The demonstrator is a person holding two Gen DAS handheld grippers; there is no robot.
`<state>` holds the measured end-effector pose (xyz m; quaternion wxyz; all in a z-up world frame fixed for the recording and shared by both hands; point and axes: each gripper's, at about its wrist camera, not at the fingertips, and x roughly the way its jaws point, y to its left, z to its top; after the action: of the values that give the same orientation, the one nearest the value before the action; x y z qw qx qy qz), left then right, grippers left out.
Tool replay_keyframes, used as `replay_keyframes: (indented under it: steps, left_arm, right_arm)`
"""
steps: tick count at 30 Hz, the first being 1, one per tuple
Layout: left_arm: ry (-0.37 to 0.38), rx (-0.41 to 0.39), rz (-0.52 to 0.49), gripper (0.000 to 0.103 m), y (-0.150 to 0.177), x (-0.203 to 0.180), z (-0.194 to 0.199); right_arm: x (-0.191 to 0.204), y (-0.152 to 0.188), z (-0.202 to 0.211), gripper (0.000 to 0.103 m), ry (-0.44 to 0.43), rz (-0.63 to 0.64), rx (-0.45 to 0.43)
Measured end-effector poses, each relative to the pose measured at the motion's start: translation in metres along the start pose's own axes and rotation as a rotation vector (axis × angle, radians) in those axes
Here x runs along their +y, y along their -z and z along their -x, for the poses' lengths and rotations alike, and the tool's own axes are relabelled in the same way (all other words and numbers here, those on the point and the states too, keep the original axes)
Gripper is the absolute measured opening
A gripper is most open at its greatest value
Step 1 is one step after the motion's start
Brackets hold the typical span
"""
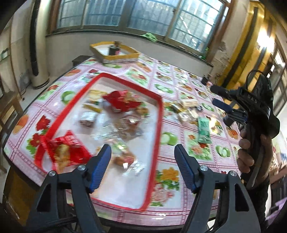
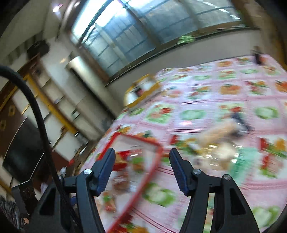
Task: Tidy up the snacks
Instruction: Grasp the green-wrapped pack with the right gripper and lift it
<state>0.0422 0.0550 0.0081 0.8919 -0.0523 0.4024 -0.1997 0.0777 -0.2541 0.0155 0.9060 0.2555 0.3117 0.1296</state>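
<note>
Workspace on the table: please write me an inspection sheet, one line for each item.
Surface: table under a pink fruit-print cloth.
Job's things: red-rimmed tray holding many wrapped snacks; green packet and loose snacks lie outside it.
Clutter: yellow-rimmed box at the far edge.
Grippers: left gripper open, empty, above the tray; right gripper open, empty.
Cables: black cable beside the right gripper.
Surroundings: barred windows, white wall.

Wrapped snacks (image 1: pixel 114 114) in red tray (image 1: pixel 157 125), blurry
</note>
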Motion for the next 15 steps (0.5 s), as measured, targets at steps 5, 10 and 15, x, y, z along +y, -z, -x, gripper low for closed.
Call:
replay_keyframes:
  steps: [5,10,15]
  left_arm:
    - [0.036,0.019,-0.04,0.075,-0.002,-0.03,-0.011]
    - [0.032,0.022,-0.059,0.076,-0.002,-0.042,-0.015]
    - [0.018,0.021,-0.05,0.076,-0.003,-0.04,-0.014]
  right_arm:
    - [-0.052,0.008,0.013,0.063,0.191,-0.109,0.0]
    - [-0.073,0.023,-0.017,0.05,0.356,-0.121,0.114]
    - [-0.064,0.03,-0.045,0.046,0.409,-0.087,0.169]
